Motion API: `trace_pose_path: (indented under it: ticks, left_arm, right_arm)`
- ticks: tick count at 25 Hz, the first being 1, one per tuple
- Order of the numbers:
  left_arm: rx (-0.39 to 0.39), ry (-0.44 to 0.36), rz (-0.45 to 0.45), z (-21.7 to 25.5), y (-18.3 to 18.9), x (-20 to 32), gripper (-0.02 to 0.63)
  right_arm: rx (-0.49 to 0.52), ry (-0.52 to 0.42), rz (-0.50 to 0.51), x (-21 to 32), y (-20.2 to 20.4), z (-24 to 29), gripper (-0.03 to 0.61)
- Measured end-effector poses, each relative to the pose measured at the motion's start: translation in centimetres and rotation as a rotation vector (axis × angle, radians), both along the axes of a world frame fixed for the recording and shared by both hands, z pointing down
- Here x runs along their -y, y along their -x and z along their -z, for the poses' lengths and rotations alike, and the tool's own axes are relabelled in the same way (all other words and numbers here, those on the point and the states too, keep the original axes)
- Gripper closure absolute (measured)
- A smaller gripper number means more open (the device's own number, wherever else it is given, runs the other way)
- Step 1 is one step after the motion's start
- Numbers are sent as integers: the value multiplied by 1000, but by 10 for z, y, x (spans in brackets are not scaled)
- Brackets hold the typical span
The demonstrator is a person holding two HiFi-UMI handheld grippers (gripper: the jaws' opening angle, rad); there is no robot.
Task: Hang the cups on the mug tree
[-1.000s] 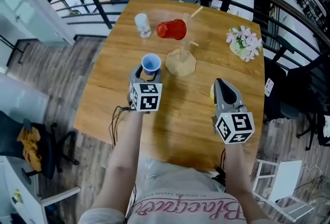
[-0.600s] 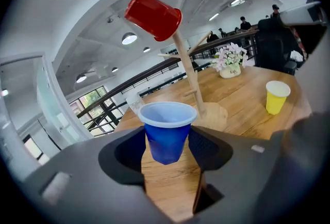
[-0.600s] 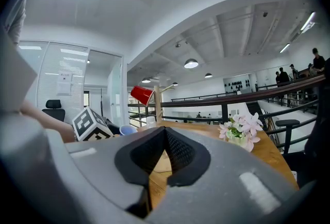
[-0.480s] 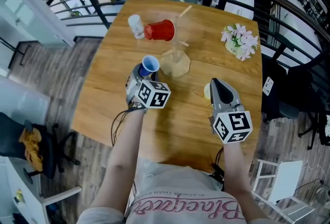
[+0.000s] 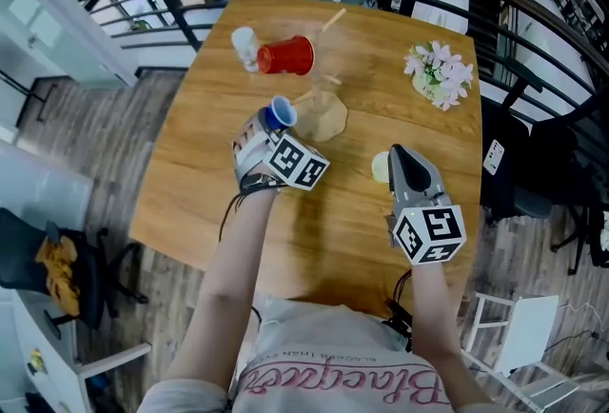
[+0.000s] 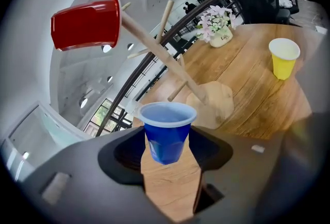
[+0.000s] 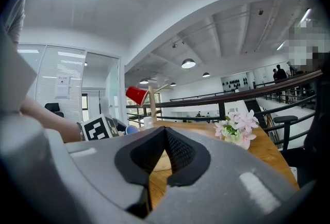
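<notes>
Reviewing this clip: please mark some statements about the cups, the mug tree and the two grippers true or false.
1. The left gripper holds a blue cup. True.
2. The red cup stands on the table. False: it hangs on a peg of the mug tree.
3. The right gripper grips the yellow cup. False: its jaws are shut on nothing, and the yellow cup stands on the table.
4. A pot of flowers stands on the table. True.
</notes>
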State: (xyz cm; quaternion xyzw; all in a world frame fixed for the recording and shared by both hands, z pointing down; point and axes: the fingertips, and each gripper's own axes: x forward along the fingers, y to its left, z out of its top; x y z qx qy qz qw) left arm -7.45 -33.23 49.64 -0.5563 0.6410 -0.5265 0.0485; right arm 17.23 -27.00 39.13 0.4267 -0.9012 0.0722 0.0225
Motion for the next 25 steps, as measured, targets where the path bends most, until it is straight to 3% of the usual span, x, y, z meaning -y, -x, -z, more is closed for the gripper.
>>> trace_pose_path:
  ticks: [3,7,16,25]
  left_arm:
    - [21,17,-9,2,-3,5,330]
    - [111,46,-43,3,-7,14,328]
    - [409,144,-184,7,-27,28,325]
    - [498,145,-298,1,-53,39,324]
  right_arm:
    - [14,5,-10,1,-5,0,577]
    - [19,10,-15,2,-9,-1,577]
    - [25,18,-20,4,-13,-2,577]
    - [20,24,-34,8,-20,-3,577]
